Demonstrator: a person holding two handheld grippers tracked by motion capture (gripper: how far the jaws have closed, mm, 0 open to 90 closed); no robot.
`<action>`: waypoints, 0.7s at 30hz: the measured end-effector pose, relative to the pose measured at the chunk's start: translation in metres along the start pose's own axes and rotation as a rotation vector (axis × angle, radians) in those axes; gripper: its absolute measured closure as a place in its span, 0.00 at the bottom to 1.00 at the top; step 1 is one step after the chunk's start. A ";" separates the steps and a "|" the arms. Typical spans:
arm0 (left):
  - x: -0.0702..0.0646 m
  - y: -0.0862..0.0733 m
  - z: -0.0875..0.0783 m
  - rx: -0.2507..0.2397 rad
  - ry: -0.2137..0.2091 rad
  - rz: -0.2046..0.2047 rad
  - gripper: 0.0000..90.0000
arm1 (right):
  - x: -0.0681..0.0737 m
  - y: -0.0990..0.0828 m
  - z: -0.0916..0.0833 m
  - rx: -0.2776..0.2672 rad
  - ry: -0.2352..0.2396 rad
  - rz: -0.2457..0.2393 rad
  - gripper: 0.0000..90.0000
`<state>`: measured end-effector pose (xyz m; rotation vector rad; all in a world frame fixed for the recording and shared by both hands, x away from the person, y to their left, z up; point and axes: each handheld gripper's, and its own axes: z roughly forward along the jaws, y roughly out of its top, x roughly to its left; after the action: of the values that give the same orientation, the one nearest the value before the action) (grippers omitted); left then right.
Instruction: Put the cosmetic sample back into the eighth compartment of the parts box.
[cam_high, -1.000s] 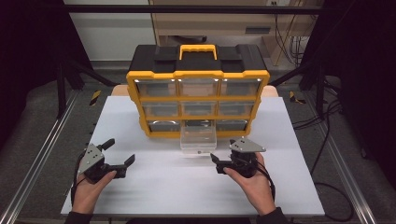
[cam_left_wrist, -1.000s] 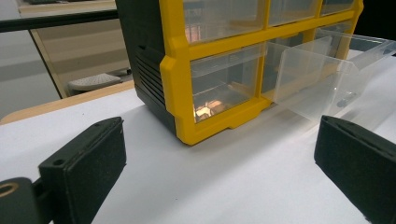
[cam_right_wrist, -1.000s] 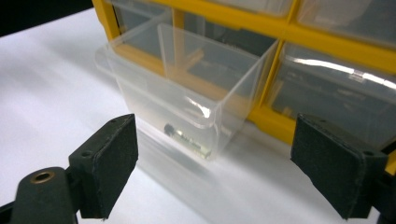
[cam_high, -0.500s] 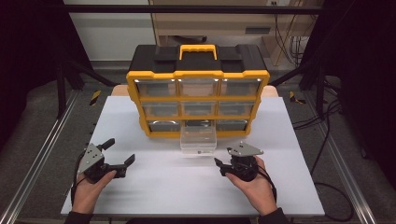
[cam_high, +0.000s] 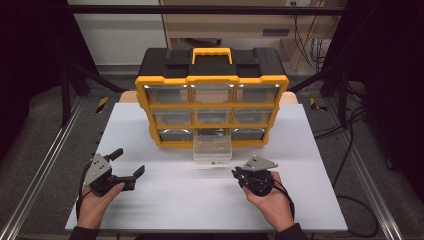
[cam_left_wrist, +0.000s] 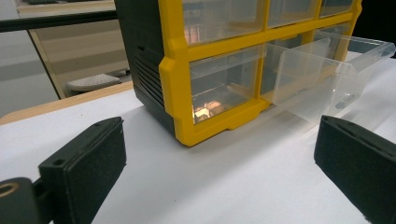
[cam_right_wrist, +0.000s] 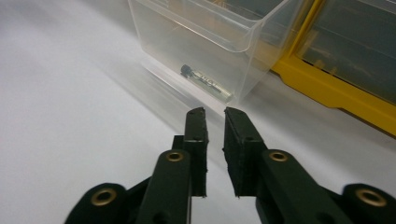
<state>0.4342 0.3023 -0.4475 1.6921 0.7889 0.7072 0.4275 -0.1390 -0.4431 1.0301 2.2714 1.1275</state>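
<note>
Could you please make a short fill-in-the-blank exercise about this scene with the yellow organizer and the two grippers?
1. The clear drawer pulled out of the organizer belongs to the ____ row.
2. The jaws of the left gripper stand wide ____.
3. The right gripper holds ____ between its nearly closed jaws.
4. The organizer's carry handle is ____ in colour.

Missing words: bottom; open; nothing; yellow
</note>
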 end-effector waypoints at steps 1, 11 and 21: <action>0.000 0.000 0.000 0.000 0.000 0.000 0.02 | 0.000 0.000 0.000 -0.001 0.001 0.000 0.93; 0.000 0.000 0.000 -0.001 0.002 0.001 0.03 | 0.003 0.000 0.001 -0.005 0.002 -0.008 1.00; 0.001 0.000 0.000 -0.001 0.002 0.001 0.03 | 0.009 0.002 0.005 -0.012 0.008 -0.026 1.00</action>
<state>0.4345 0.3027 -0.4470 1.6918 0.7890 0.7103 0.4256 -0.1288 -0.4449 0.9900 2.2754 1.1346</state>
